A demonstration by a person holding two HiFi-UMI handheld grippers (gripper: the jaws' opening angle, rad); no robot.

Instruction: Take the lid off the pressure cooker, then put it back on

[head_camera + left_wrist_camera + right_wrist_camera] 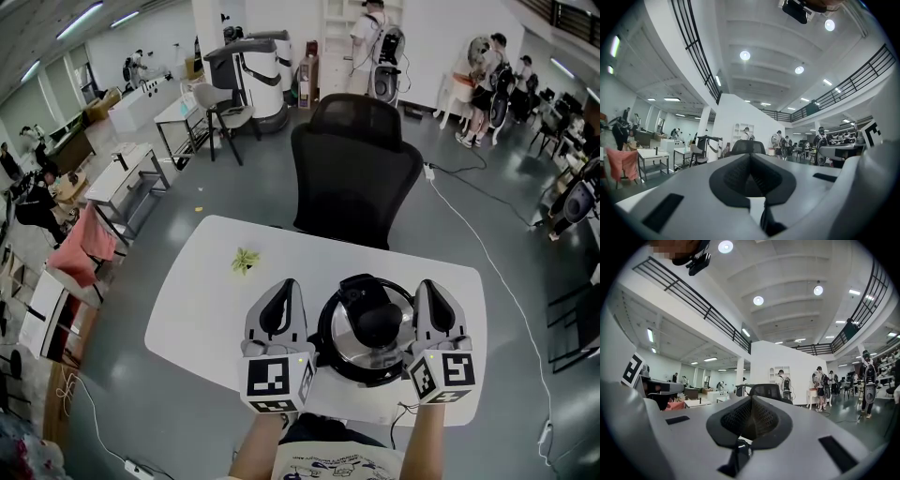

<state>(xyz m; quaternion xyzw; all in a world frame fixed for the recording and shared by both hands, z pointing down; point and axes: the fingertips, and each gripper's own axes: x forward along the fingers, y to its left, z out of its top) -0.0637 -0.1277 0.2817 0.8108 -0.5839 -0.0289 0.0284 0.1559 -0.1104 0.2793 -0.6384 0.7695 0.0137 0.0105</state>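
Observation:
A black pressure cooker (367, 330) with a shiny steel lid (352, 339) and a black knob handle (377, 321) stands on the white table (206, 281), near its front edge. My left gripper (286, 287) rests on the table just left of the cooker, jaws shut and empty. To the cooker's right lies my right gripper (427, 289), likewise shut with nothing in it. Both point level toward the far side of the table. In the left gripper view (750, 157) and the right gripper view (751, 398) the jaws meet, and the cooker is out of sight.
A small green sprig (246, 260) lies on the table left of centre. A black office chair (356, 169) stands behind the table's far edge. Desks, machines and several people fill the hall beyond; a cable (487, 253) runs along the floor at right.

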